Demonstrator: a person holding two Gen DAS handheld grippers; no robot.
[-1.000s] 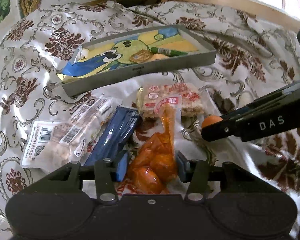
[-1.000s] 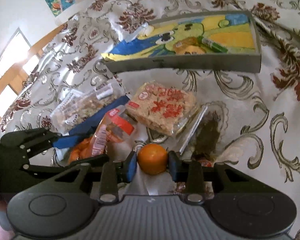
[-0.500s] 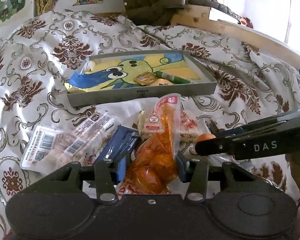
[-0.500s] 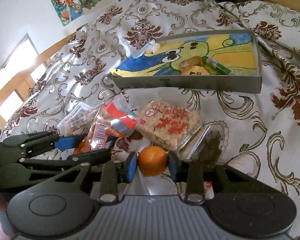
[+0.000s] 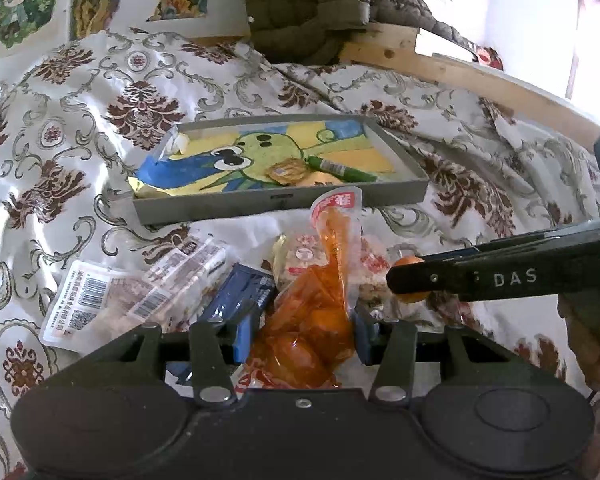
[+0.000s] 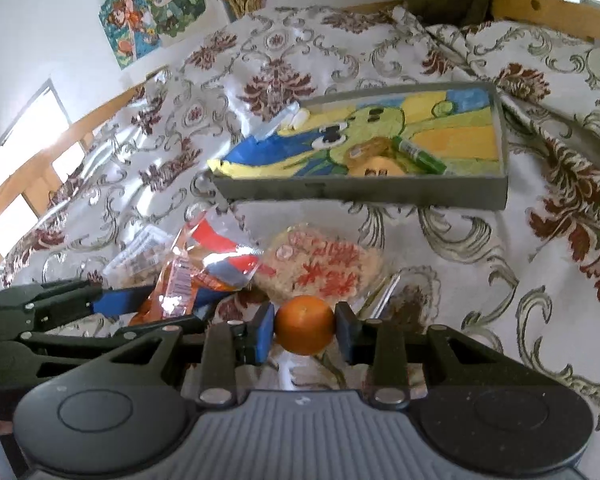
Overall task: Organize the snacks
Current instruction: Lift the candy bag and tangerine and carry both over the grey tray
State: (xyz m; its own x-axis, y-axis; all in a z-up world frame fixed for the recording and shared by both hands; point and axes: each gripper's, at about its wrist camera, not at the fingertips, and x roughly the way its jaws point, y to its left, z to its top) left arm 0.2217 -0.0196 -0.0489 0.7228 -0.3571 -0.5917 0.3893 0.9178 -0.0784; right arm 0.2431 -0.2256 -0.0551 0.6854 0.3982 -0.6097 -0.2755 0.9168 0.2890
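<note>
**Both grippers loaded, tray waiting**

Left wrist view: the left gripper [image 5: 304, 334] is clamped on a clear bag of orange snacks [image 5: 320, 300], its red-printed top standing up in front of the gray tray [image 5: 280, 200]. The tray lies just beyond on the patterned bedspread [image 5: 80, 128] and already holds a small wrapped snack [image 5: 289, 170] and a green tube [image 5: 340, 168]. A barcode-labelled packet [image 5: 112, 300] and a blue packet [image 5: 244, 292] lie to the left of the bag. The right gripper [image 5: 404, 280] reaches in from the right with an orange fruit at its tip.

Right wrist view: the right gripper's pads pinch the orange [image 6: 305, 330] on both sides. A rice-cracker packet [image 6: 324, 268] lies between it and the tray's near wall.

The risk, on this showing: the bag is soft and slippery and held low, so it could sag or slide out on the way over the tray wall. The round orange could squirt free if the grip loosens. With both tools side by side, they could also knock together.

Against a second ago, both views have tipped up, showing more wall and headboard, and the bag's top now overlaps the tray's near wall. Both grips are unchanged.
</note>
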